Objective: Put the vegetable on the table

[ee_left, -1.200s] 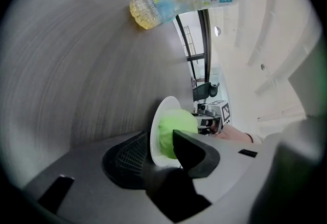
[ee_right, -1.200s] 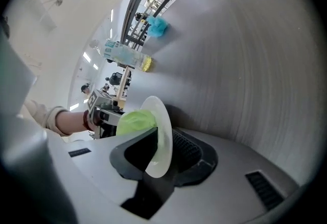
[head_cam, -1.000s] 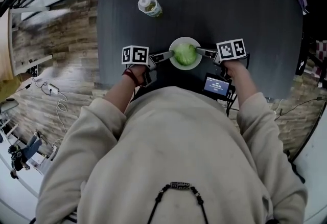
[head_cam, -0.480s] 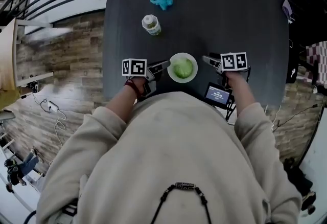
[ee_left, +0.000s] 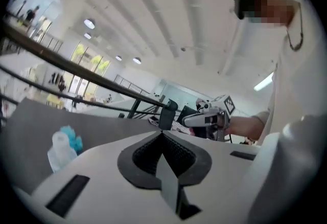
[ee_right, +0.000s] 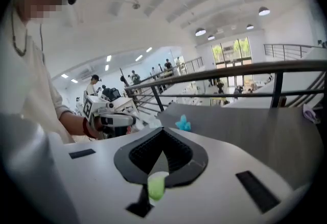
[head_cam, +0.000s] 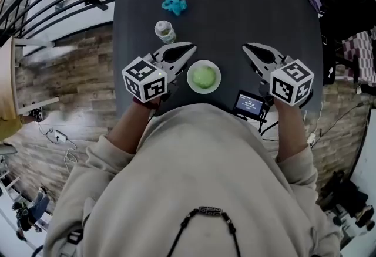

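Observation:
The green leafy vegetable (head_cam: 204, 76) lies in a small white bowl (head_cam: 215, 85) on the dark table (head_cam: 235, 9), near its front edge. My left gripper (head_cam: 189, 48) hovers raised to the left of the bowl, its jaws shut on nothing. To the bowl's right my right gripper (head_cam: 248, 48) is held up at the same height, also shut and empty. In the left gripper view the shut jaws (ee_left: 162, 134) point across at the right gripper (ee_left: 209, 118). The right gripper view shows its closed jaws (ee_right: 162, 131) with the left gripper (ee_right: 110, 117) beyond.
A small capped bottle (head_cam: 165, 31) stands behind the bowl to the left, with a blue toy (head_cam: 174, 3) further back. A small device with a lit screen (head_cam: 249, 104) sits at the table's front edge by my right hand. Railings run past the table's far side.
Both grippers have drawn back from the bowl's sides, risen towards the head camera and closed their jaws. The bowl with the vegetable has stayed on the table.

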